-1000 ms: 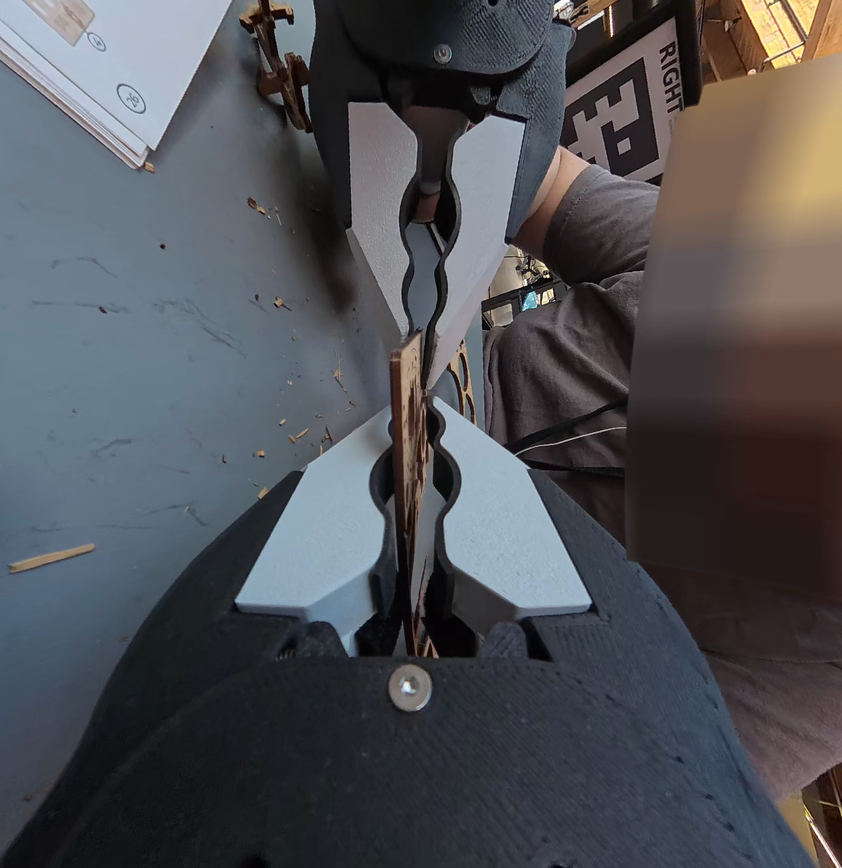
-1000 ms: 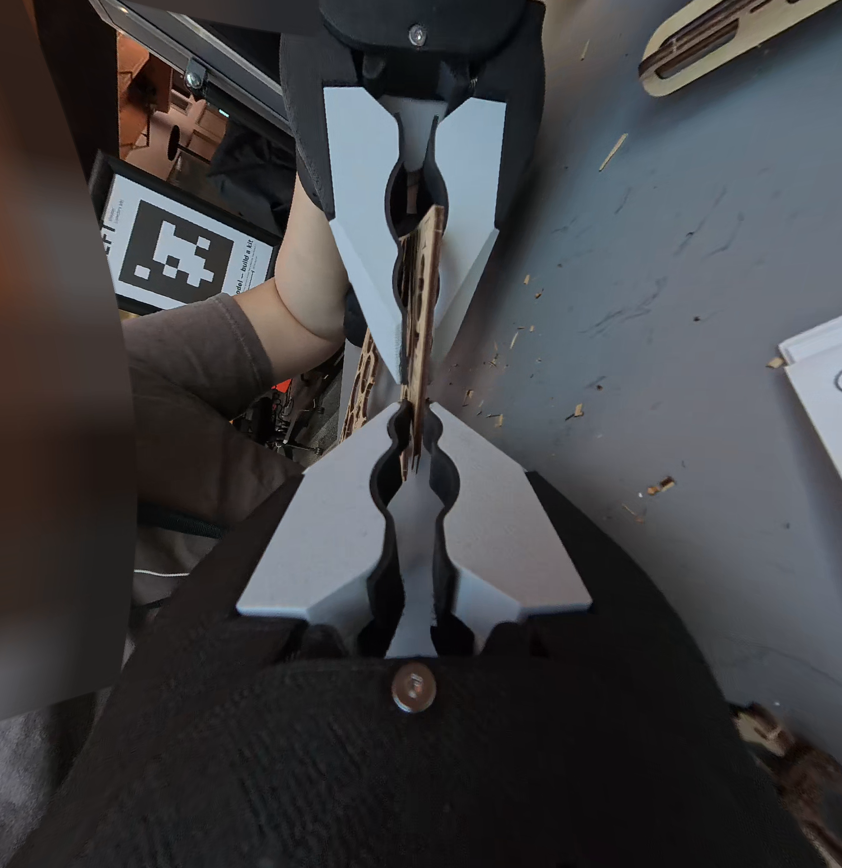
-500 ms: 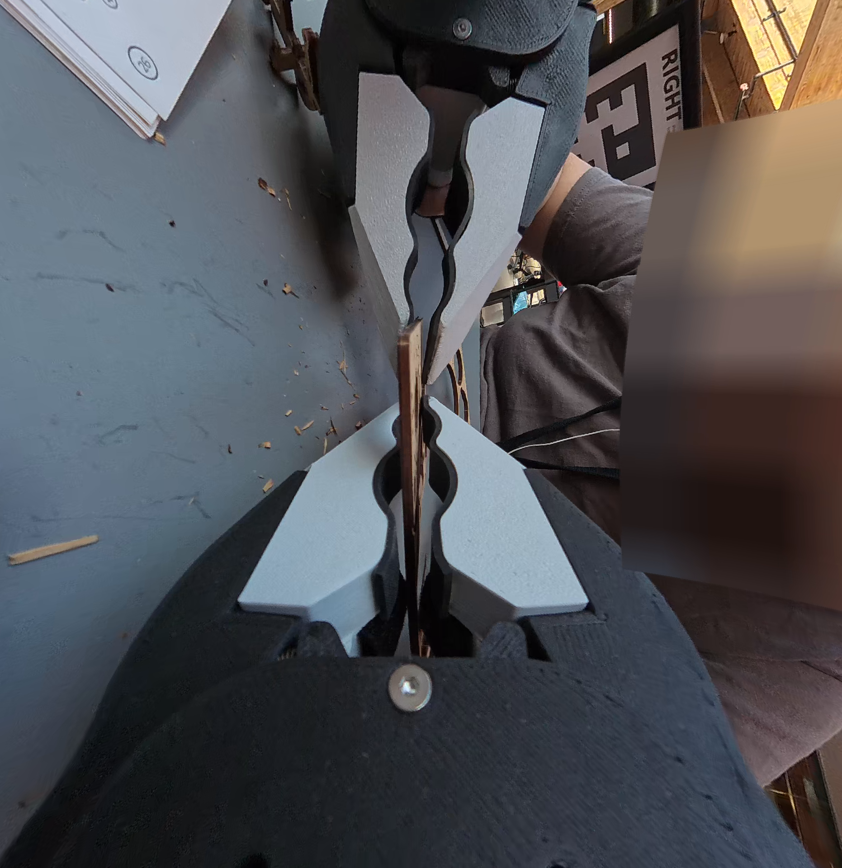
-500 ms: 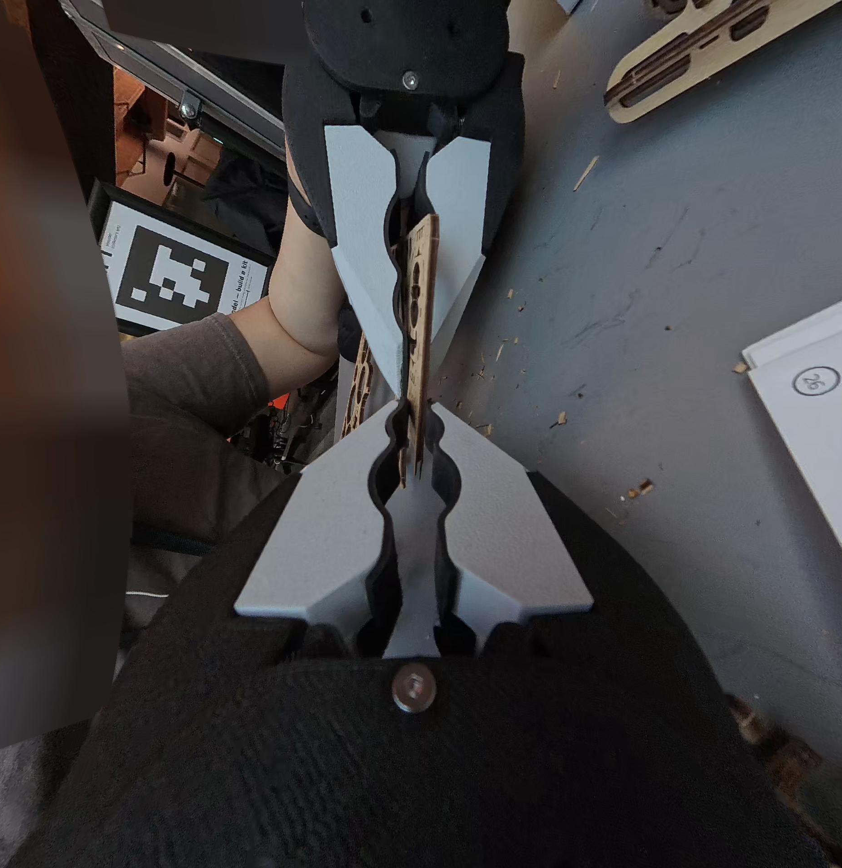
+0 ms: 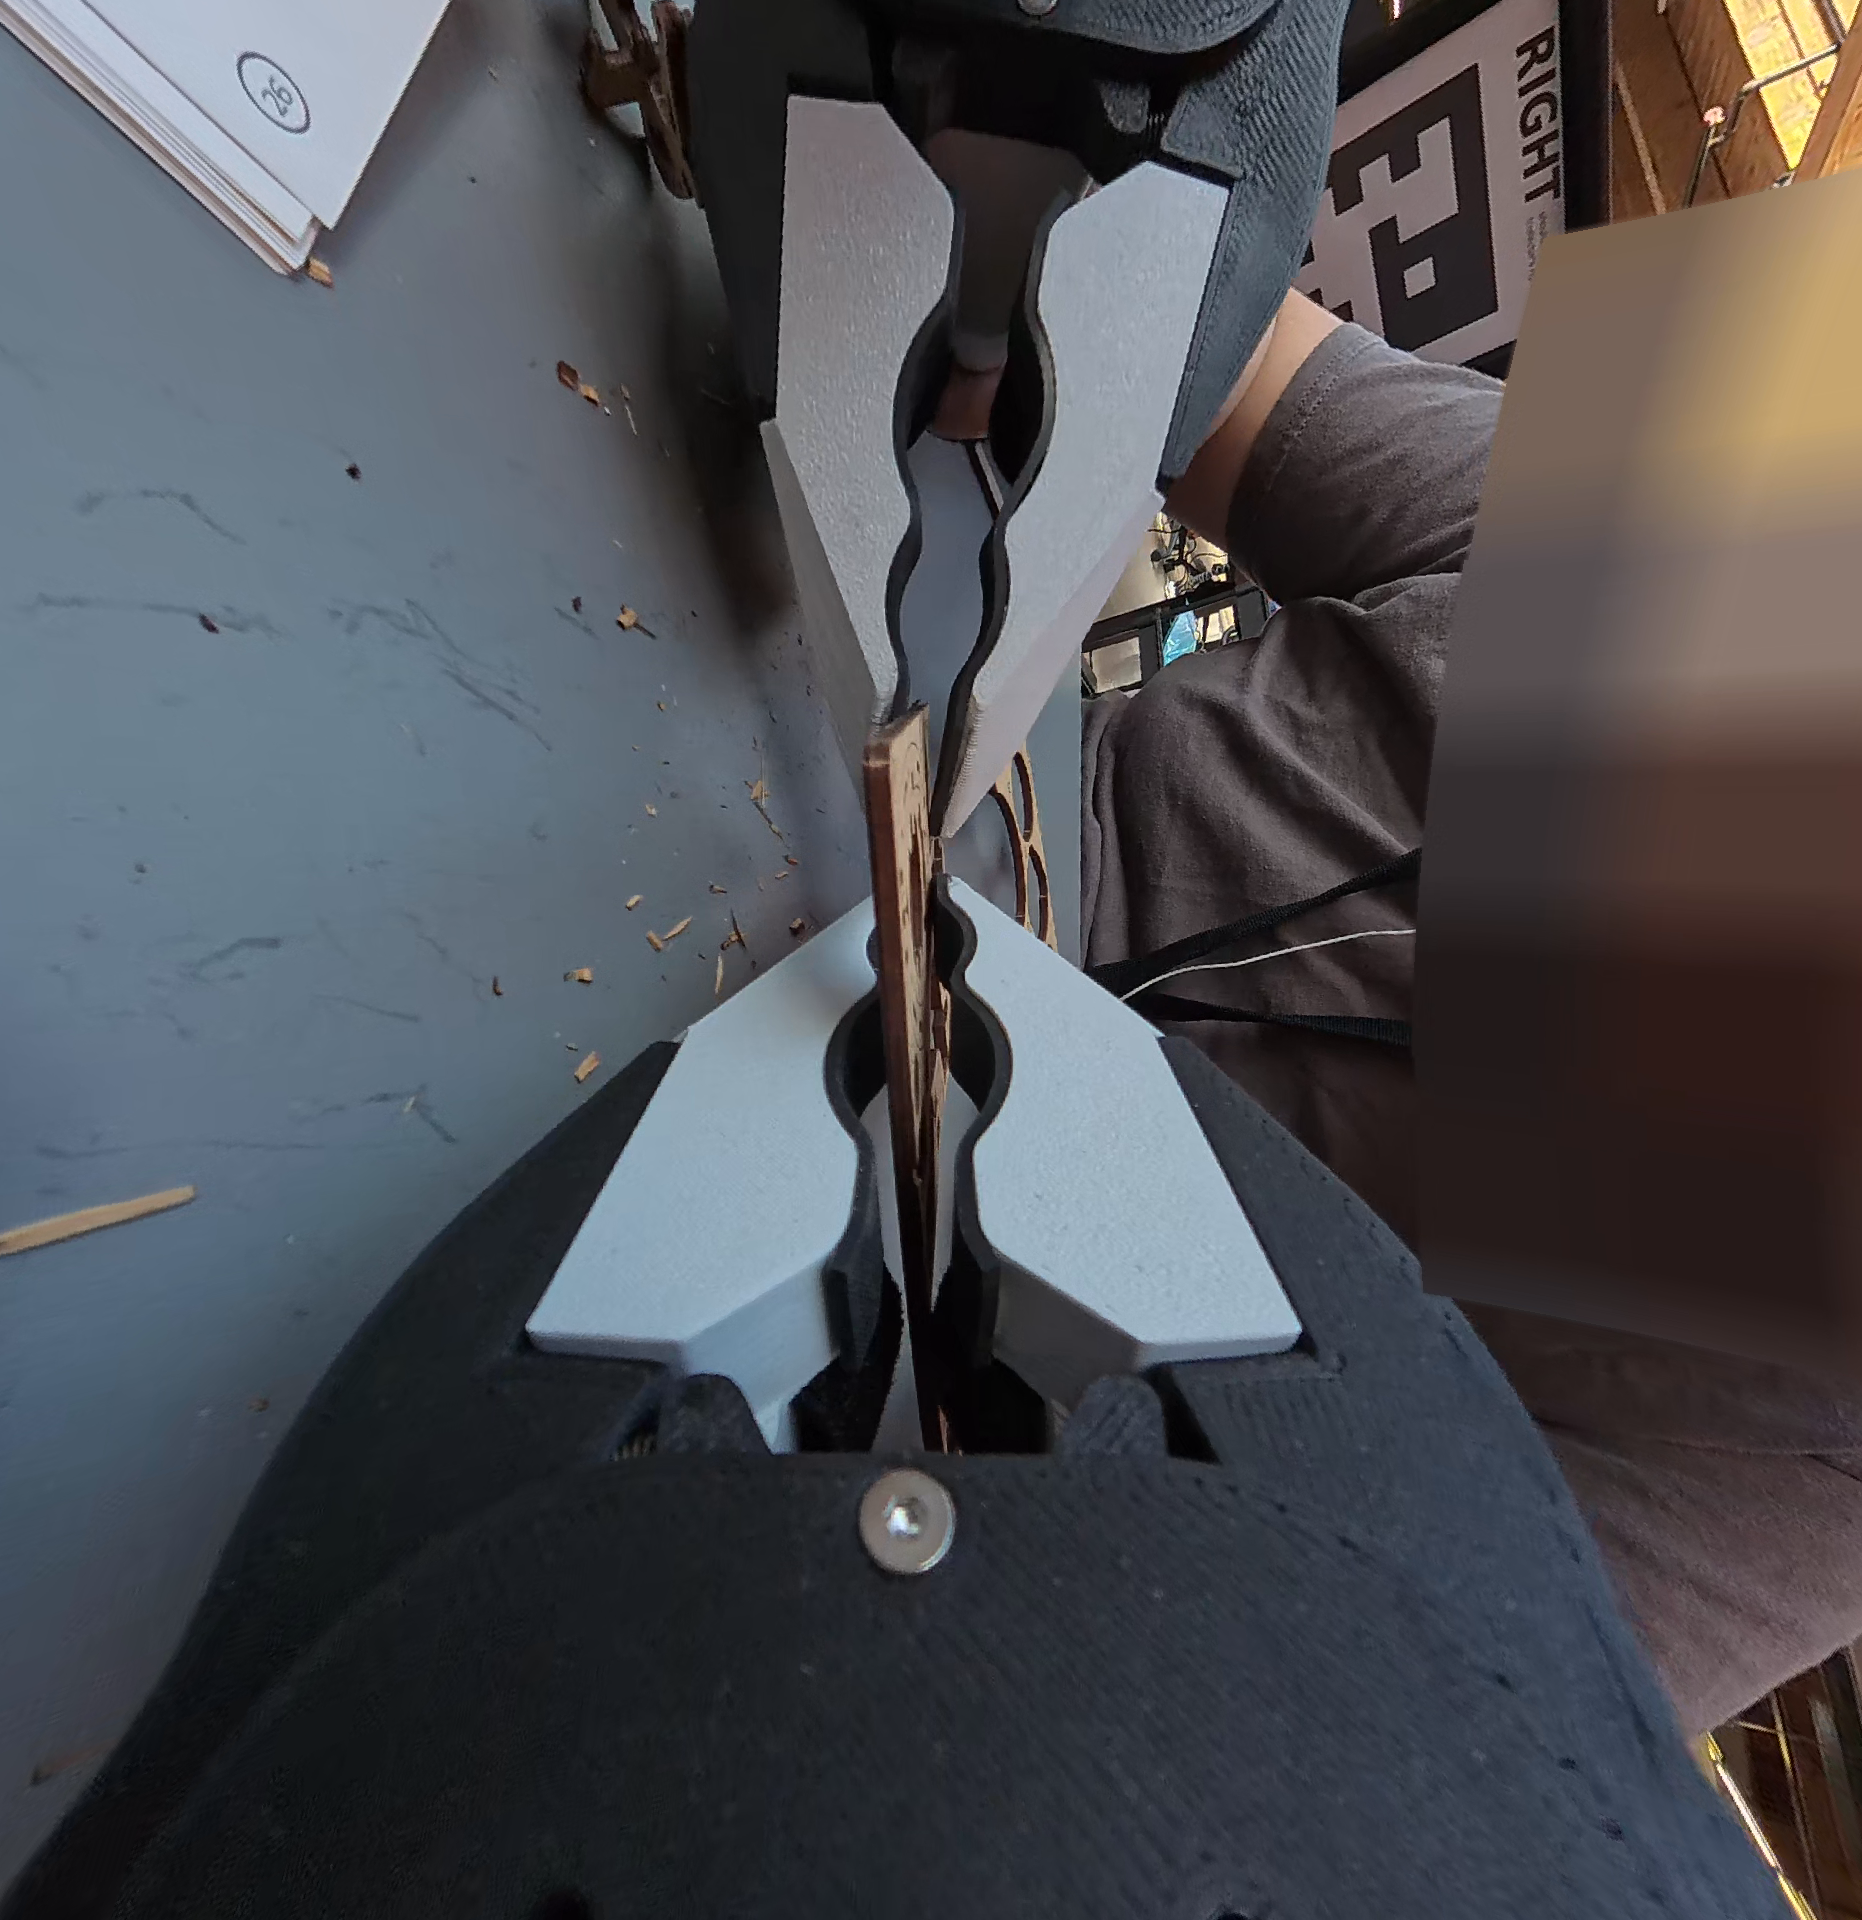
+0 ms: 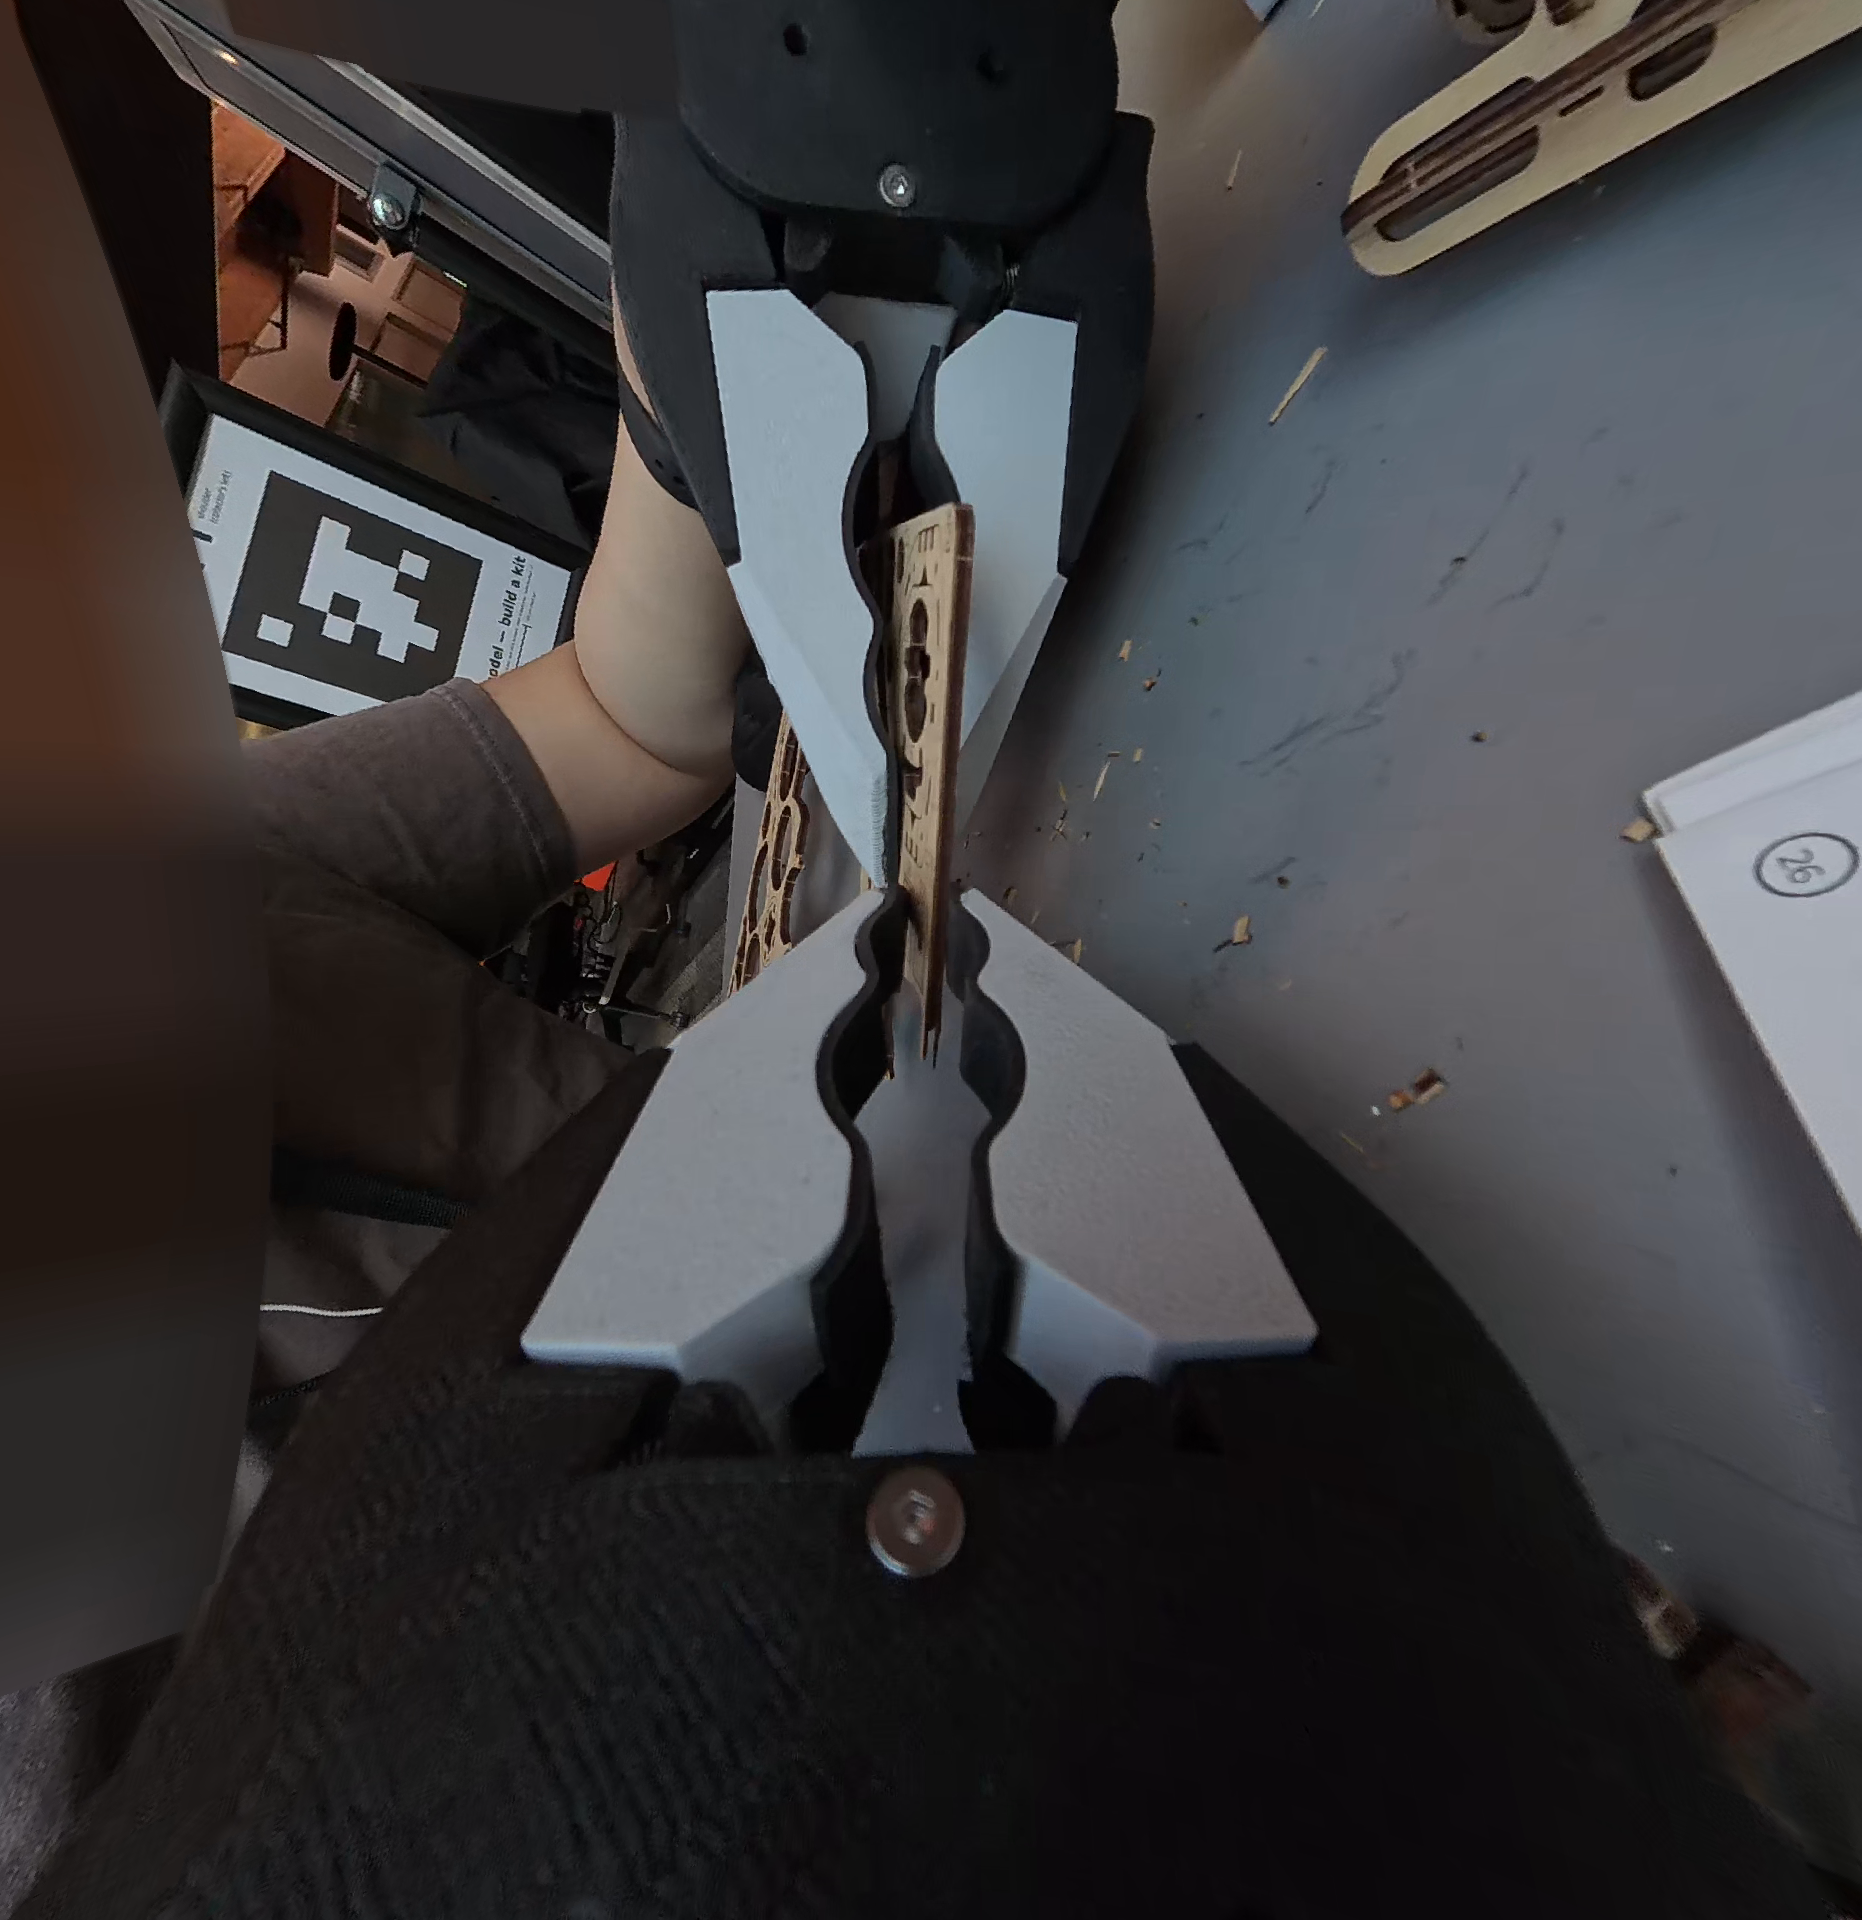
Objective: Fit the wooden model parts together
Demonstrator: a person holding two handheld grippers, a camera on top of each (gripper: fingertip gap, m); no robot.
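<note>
A thin brown laser-cut wooden panel [image 5: 899,914] is seen edge-on between my two grippers, which meet tip to tip above the grey table [image 5: 283,727]. My left gripper [image 5: 911,914] is shut on the panel along most of its length. My right gripper [image 6: 922,920] is shut on the panel's far end [image 6: 932,727], with two thin prongs reaching in between its pads. In the left wrist view the right gripper [image 5: 922,764] comes down from the top. A second wooden part with round holes [image 6: 771,831] shows just beside the tips; what holds it is hidden.
A white booklet [image 6: 1789,987] lies on the table. A pale slotted wooden piece [image 6: 1550,135] and a dark wooden piece [image 5: 636,94] also lie there, with chips and a splinter [image 5: 85,1221]. A person in a grey shirt [image 5: 1322,727] sits close beside the grippers. My left and right fingertips are right by each other.
Both grippers stay shut tip to tip on the panel. The pair has shifted and twisted slightly, so more of the panel's cut-out face and more of the booklet show.
</note>
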